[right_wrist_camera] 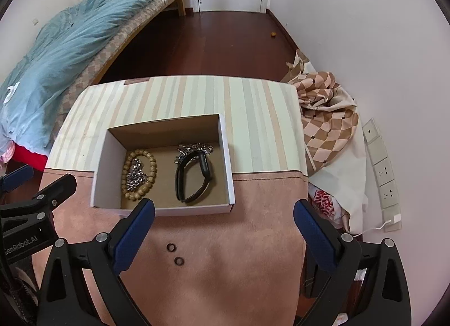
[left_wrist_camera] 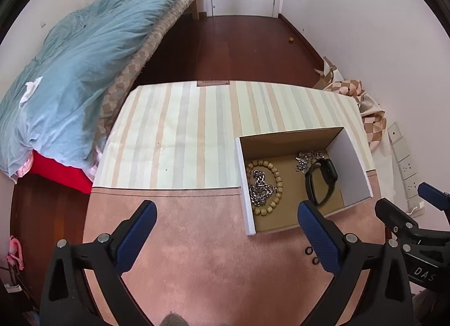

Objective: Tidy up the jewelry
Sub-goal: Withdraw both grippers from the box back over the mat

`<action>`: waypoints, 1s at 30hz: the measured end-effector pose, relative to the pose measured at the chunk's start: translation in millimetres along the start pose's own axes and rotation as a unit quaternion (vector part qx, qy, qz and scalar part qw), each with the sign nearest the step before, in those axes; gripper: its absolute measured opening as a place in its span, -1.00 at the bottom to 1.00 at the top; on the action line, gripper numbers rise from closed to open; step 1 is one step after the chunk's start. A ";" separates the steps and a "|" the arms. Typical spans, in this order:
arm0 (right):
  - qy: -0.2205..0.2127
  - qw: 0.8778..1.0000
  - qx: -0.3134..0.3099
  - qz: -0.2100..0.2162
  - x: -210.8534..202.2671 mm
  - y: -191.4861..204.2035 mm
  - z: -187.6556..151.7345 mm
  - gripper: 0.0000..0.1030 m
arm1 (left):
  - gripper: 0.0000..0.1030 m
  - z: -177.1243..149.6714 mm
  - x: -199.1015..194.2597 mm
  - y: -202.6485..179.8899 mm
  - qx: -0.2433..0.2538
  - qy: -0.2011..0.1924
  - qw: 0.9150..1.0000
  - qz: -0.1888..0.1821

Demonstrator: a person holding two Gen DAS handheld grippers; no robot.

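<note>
An open cardboard box [right_wrist_camera: 107, 157] [left_wrist_camera: 243, 182] stands on the cloth-covered table. Inside lie a wooden bead bracelet [right_wrist_camera: 153, 168] [left_wrist_camera: 278, 182] with a silver chain [right_wrist_camera: 136, 175] [left_wrist_camera: 260, 188] on it, a black smartwatch [right_wrist_camera: 197, 176] [left_wrist_camera: 322, 182] and a second silver chain [right_wrist_camera: 194, 148] [left_wrist_camera: 305, 158]. Two small dark rings [right_wrist_camera: 171, 247] [right_wrist_camera: 179, 260] [left_wrist_camera: 308, 250] lie on the pink cloth in front of the box. My right gripper [right_wrist_camera: 223, 227] is open above them, empty. My left gripper [left_wrist_camera: 226, 227] is open and empty, left of the box.
A bed with a blue duvet [left_wrist_camera: 70, 72] stands to the left. A checkered cloth [right_wrist_camera: 323, 117] lies heaped at the table's right edge by the wall with sockets [right_wrist_camera: 385, 174]. Dark wood floor [right_wrist_camera: 225, 44] lies beyond the table.
</note>
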State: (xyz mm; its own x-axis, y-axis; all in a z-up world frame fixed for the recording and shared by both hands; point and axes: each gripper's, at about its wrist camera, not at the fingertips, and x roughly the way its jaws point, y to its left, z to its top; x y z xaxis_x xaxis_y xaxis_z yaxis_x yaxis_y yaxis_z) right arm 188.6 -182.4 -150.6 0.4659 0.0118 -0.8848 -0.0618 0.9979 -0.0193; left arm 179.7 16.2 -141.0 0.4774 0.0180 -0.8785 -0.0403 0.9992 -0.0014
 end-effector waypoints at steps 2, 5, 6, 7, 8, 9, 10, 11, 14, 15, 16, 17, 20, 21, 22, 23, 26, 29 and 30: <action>-0.010 1.000 -0.001 0.000 -12.6 1.2 -3.0 0.95 | 0.98 -2.4 -9.2 -1.2 0.001 -0.003 1.000 0.002; -0.026 1.000 -0.005 -0.002 -33.4 2.9 -5.8 0.95 | 0.98 -7.8 -28.6 -1.3 0.004 -0.016 1.000 0.000; -0.032 0.999 -0.005 -0.003 -40.6 4.3 -7.2 0.95 | 0.98 -9.1 -35.4 -0.6 0.004 -0.021 1.000 -0.002; -0.038 0.999 -0.005 -0.004 -48.0 5.0 -8.2 0.95 | 0.98 -10.0 -39.9 -1.1 0.004 -0.024 1.000 -0.002; -0.044 0.999 -0.006 -0.004 -54.3 5.8 -9.3 0.95 | 0.98 -11.7 -49.1 -0.5 0.004 -0.031 0.999 -0.001; -0.051 0.999 -0.006 -0.005 -62.4 6.6 -10.6 0.95 | 0.98 -12.3 -54.5 -0.1 0.004 -0.036 0.999 -0.002; -0.057 0.998 -0.005 -0.004 -69.5 7.2 -11.8 0.95 | 0.98 -13.5 -62.1 0.2 0.005 -0.042 0.999 -0.002; -0.061 0.998 -0.004 -0.002 -74.8 7.8 -11.8 0.95 | 0.98 -14.7 -68.6 0.3 0.006 -0.046 0.999 -0.001; -0.072 0.997 -0.001 0.002 -90.4 9.1 -13.2 0.95 | 0.98 -16.8 -82.7 1.0 0.006 -0.054 0.999 -0.002; -0.075 0.997 -0.001 0.004 -94.6 9.8 -14.0 0.95 | 0.98 -17.1 -86.8 1.6 0.005 -0.056 0.998 -0.001; -0.076 0.997 0.000 0.006 -97.1 9.9 -15.3 0.95 | 0.98 -17.8 -90.5 2.2 0.004 -0.058 0.998 -0.002; -0.078 0.997 0.001 0.009 -100.7 10.7 -16.5 0.95 | 0.98 -18.8 -92.3 3.0 0.004 -0.059 0.998 -0.003; -0.079 0.997 0.001 0.015 -103.4 12.7 -18.5 0.95 | 0.98 -19.9 -94.4 5.3 0.000 -0.062 0.998 -0.001; -0.078 0.997 0.002 0.017 -103.1 12.8 -19.5 0.95 | 0.98 -20.3 -93.6 6.8 -0.002 -0.061 0.998 -0.001; -0.075 0.997 0.003 0.019 -101.3 13.2 -20.4 0.95 | 0.98 -20.8 -91.3 8.2 -0.005 -0.057 0.998 -0.001; -0.071 0.997 0.003 0.020 -98.3 14.0 -21.8 0.95 | 0.98 -21.2 -89.4 9.3 -0.007 -0.055 0.998 0.000; -0.057 0.998 0.007 0.028 -82.5 14.8 -29.8 0.95 | 0.98 -28.2 -76.8 12.1 -0.012 -0.043 0.999 0.007; -0.031 0.999 0.014 0.031 -53.1 14.4 -47.6 0.95 | 0.98 -44.3 -54.6 15.7 -0.013 -0.025 0.999 0.026; -0.022 0.999 0.013 0.031 -41.2 14.9 -54.0 0.95 | 0.98 -54.0 -40.1 16.4 -0.011 -0.010 0.999 0.034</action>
State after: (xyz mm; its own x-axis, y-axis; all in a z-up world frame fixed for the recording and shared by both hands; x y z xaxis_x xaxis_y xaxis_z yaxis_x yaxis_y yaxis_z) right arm 120.8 -171.5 -139.6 0.5005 0.0768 -0.8623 -0.0701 0.9964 0.0481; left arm 112.5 30.0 -131.6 0.4909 0.0878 -0.8668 -0.0934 0.9945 0.0479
